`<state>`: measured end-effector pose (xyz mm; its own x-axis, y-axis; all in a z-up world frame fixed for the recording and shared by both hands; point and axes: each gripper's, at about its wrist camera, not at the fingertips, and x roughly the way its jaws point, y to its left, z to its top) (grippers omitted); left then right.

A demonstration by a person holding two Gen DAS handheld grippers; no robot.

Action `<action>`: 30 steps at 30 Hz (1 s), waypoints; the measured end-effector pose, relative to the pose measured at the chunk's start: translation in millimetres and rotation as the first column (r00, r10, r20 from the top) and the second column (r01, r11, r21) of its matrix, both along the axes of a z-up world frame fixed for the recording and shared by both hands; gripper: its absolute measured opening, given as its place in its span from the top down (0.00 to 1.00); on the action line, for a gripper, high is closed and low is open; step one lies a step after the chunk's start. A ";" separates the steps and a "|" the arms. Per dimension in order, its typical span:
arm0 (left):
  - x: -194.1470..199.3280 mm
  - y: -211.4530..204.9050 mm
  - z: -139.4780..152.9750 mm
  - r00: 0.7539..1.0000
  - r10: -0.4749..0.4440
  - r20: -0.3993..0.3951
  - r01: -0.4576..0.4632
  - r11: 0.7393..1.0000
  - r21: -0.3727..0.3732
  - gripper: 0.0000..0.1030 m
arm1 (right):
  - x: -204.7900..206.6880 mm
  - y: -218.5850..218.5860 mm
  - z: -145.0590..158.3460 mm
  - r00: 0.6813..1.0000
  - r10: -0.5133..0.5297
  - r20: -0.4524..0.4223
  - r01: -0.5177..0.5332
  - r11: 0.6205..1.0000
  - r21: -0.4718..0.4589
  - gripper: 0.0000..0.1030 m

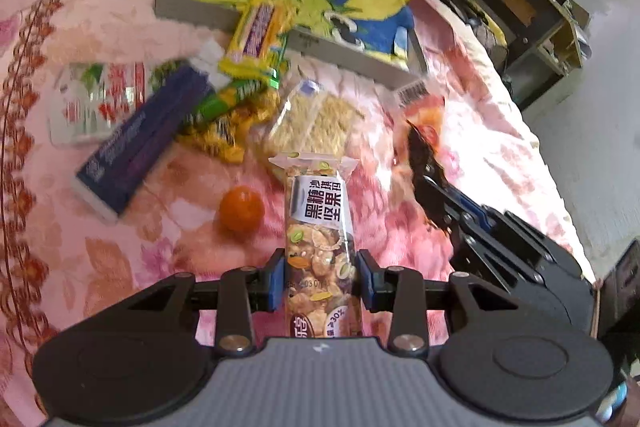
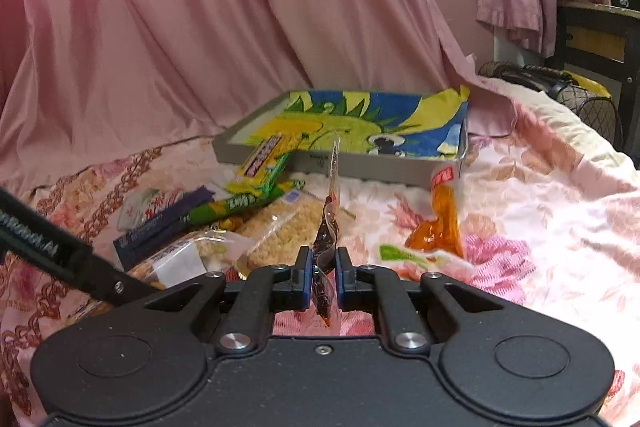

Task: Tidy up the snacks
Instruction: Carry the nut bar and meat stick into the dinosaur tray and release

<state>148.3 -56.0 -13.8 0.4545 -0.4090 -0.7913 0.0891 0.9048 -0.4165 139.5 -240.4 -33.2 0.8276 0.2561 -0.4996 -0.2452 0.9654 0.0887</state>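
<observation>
Left wrist: nut bar (image 1: pixel 320 227) between jaws.

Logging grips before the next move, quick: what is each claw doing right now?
Left claw: closed on the nut snack bar.
Right claw: closed on a thin dark snack packet.

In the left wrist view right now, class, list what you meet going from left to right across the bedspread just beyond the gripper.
Navy box → orange fruit → nut bar clamped in the left gripper → right gripper holding a dark packet.
</observation>
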 end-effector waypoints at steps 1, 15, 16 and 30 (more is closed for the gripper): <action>4.7 -0.9 2.5 1.000 0.002 0.018 -0.002 1.000 0.005 0.61 | 0.7 -0.9 0.8 1.000 -0.007 0.007 0.007 1.000 0.002 0.89; 116.1 -27.1 42.9 0.968 0.097 0.232 -0.108 0.993 0.036 0.61 | 99.4 -32.5 30.2 0.977 -0.081 0.198 0.047 0.984 0.171 0.89; 127.9 -30.6 43.8 0.966 0.097 0.241 -0.111 0.993 0.046 0.61 | 109.4 -35.9 30.2 0.973 -0.092 0.210 0.053 0.982 0.183 0.89; 247.4 -70.8 4.8 0.949 0.184 0.255 -0.212 0.974 0.085 0.61 | 201.4 -90.5 -3.8 0.991 -0.129 0.018 0.119 0.953 0.278 0.88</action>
<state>395.7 -126.8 -9.1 0.7023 -0.2075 -0.6810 -0.0103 0.9535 -0.3012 341.0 -330.9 -37.0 0.8777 0.2735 -0.3934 -0.1327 0.9277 0.3489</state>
